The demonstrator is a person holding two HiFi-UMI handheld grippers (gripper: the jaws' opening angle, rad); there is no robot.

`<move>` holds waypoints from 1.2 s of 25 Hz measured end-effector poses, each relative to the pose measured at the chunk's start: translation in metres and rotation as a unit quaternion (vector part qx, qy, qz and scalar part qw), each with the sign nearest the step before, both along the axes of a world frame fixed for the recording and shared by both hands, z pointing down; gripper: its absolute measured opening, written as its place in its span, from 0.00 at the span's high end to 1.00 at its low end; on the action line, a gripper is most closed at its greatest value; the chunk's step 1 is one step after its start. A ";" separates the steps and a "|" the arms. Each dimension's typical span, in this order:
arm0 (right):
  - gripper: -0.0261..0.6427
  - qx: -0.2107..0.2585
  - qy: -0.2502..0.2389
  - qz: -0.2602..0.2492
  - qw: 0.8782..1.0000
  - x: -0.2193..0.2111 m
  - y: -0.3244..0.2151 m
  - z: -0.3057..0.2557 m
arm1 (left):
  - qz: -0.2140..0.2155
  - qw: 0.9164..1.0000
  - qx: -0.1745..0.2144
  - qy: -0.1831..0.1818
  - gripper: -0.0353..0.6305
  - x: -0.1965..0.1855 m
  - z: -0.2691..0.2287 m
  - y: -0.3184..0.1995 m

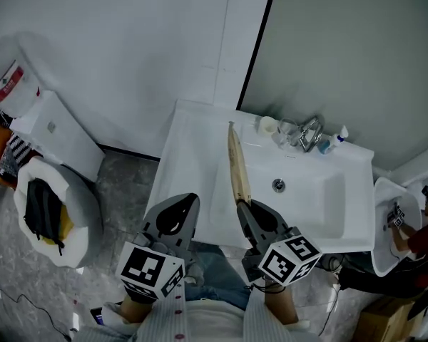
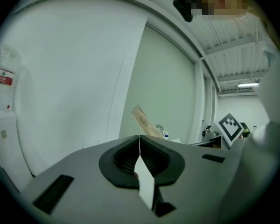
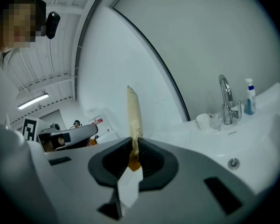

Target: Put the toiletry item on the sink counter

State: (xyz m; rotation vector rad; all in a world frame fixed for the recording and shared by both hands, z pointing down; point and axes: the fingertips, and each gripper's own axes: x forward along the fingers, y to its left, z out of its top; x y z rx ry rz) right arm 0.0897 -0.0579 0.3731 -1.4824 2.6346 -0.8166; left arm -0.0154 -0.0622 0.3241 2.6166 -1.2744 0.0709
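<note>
A long tan toiletry packet (image 1: 236, 164) sticks out forward from my right gripper (image 1: 243, 205), which is shut on its near end. It hangs over the white sink counter (image 1: 191, 144), just left of the basin (image 1: 299, 191). In the right gripper view the packet (image 3: 133, 113) rises upright from between the closed jaws of the gripper (image 3: 133, 147). My left gripper (image 1: 192, 198) is shut and empty, over the counter's front left edge. In the left gripper view its jaws (image 2: 139, 139) meet in a thin line, and the packet (image 2: 143, 120) shows beyond them.
A faucet (image 1: 312, 132), a small white cup (image 1: 269, 125) and a blue bottle (image 1: 335, 141) stand at the back of the counter. A bag-lined bin (image 1: 53, 205) and a white cabinet (image 1: 57, 134) are on the left. A second basin (image 1: 394, 191) and a person (image 1: 422, 237) are on the right.
</note>
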 end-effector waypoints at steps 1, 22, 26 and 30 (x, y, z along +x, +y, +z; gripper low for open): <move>0.90 -0.001 -0.001 -0.003 1.000 0.001 -0.007 -0.002 | -0.002 1.000 -0.001 -0.001 0.92 0.002 -0.002 -0.007; 0.90 0.016 0.015 -0.056 0.998 0.016 -0.104 -0.022 | -0.041 0.999 0.008 0.002 0.92 0.019 -0.011 -0.094; 0.90 0.014 0.013 -0.056 0.998 0.013 -0.112 -0.023 | -0.046 0.999 0.002 0.000 0.92 0.013 -0.010 -0.099; 0.90 0.016 0.015 -0.057 0.998 0.005 -0.118 -0.026 | -0.043 0.999 0.000 -0.001 0.92 0.006 -0.009 -0.105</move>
